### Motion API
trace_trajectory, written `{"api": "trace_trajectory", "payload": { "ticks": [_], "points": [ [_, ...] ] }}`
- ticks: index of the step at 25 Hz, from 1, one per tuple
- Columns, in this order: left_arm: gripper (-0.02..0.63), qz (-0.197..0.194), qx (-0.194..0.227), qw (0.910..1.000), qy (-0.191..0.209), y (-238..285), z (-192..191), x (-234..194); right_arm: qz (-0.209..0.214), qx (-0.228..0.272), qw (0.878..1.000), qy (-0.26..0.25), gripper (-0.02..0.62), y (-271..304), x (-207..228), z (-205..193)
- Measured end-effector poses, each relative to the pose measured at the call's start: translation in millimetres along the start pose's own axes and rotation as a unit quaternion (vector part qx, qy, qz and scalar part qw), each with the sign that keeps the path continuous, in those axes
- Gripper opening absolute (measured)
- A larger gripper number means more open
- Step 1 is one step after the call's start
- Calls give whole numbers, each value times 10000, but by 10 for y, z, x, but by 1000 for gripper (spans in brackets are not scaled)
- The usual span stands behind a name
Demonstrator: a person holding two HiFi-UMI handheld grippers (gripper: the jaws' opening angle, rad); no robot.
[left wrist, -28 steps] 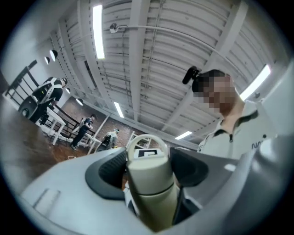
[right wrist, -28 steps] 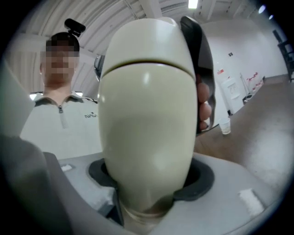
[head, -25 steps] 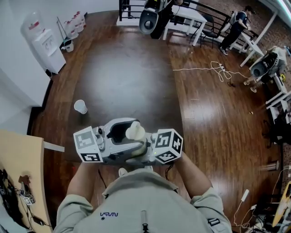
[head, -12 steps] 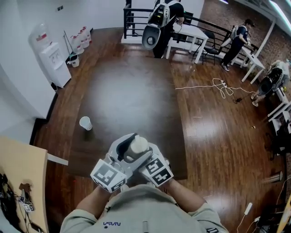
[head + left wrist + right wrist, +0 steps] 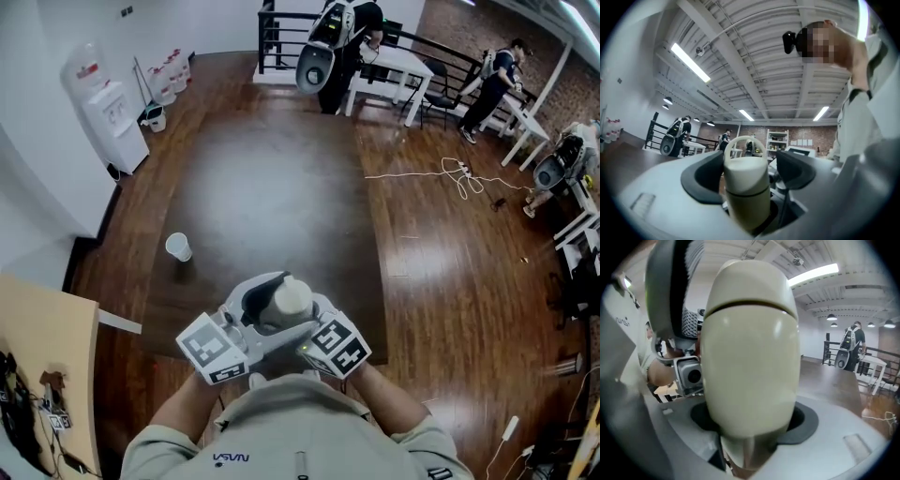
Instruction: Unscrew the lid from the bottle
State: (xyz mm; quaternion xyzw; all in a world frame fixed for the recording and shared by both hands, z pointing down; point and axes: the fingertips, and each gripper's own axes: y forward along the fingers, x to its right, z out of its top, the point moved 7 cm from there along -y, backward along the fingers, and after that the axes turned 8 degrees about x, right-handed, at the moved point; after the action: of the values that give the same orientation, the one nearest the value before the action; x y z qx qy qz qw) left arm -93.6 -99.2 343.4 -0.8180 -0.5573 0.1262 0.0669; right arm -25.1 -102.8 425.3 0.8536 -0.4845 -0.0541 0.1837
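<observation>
Both grippers are held close against the person's chest, above the near edge of the dark table [image 5: 272, 187].

- Bottle [image 5: 750, 366]: cream, upright between the two tools, its body clamped in the right gripper [image 5: 750, 430]. This grip is unchanged.
- Lid [image 5: 746, 168]: seated on the bottle, seam closed, loop handle up.
- Left gripper [image 5: 751, 174]: jaws are opening around the lid. The dark pads [image 5: 705, 176] stand either side of it, with a gap showing on one side.
- Against a second ago: the marker cubes sit lower and nearer each other. Since half a second ago they have spread slightly.
- White cup [image 5: 178, 247]: same spot on the table, well apart.
</observation>
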Motion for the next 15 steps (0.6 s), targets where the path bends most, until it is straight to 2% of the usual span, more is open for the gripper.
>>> {"api": "trace_trajectory", "payload": {
  "ticks": [2, 4, 6, 8, 10, 12, 15],
  "points": [
    [351, -438, 87, 9988, -183, -26, 73, 24, 685, 146, 9972, 247, 301, -66, -48, 46],
    [351, -890, 119, 9951, -404, -38, 153, 40, 1517, 342, 9865, 507, 301, -143, -113, 131],
    [351, -1289, 178, 9886, -756, -63, 204, 30, 2393, 510, 9669, 722, 301, -225, -196, 223],
    [351, -1705, 270, 9787, -1110, -86, 267, 16, 3202, 585, 9414, 881, 301, -294, -294, 302],
    [351, -2045, 287, 9701, -1275, -93, 307, 26, 3853, 551, 9165, 919, 301, -360, -390, 350],
    [350, -2300, 223, 9643, -1295, -97, 312, 72, 4323, 413, 8969, 841, 301, -413, -484, 361],
    [348, -2657, 223, 9521, -1495, -126, 305, 126, 4803, 150, 8742, 706, 301, -441, -622, 342]
  ]
}}
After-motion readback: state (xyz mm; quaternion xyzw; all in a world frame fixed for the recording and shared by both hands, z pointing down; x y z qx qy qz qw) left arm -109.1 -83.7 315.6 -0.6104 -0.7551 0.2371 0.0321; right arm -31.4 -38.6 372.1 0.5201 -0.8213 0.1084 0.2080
